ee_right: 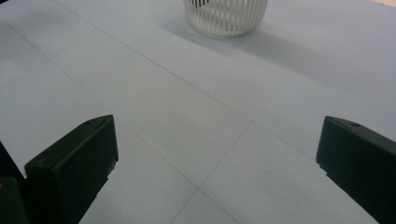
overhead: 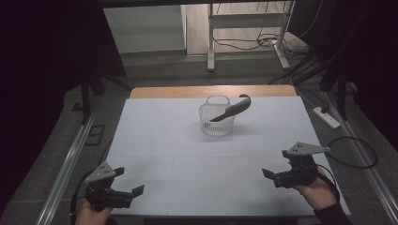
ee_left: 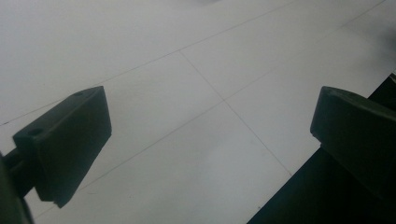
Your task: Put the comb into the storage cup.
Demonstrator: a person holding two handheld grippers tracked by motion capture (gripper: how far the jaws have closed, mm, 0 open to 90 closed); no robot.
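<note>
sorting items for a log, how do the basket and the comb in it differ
The white slotted plastic basket is pale and see-through in its ribbed wall; the dark plastic comb is solid and nearly black. The basket stands upright on the white table, while the comb leans tilted, one end inside and its curved handle end out over the rim. The basket is round and wide, the comb long and narrow. Both sit far from the open left tool and right tool.

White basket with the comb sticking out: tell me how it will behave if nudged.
The basket looks like thin slotted plastic, so probably light and apt to slide. The comb leans over its rim, so a push may tip it or shift the comb.
</note>
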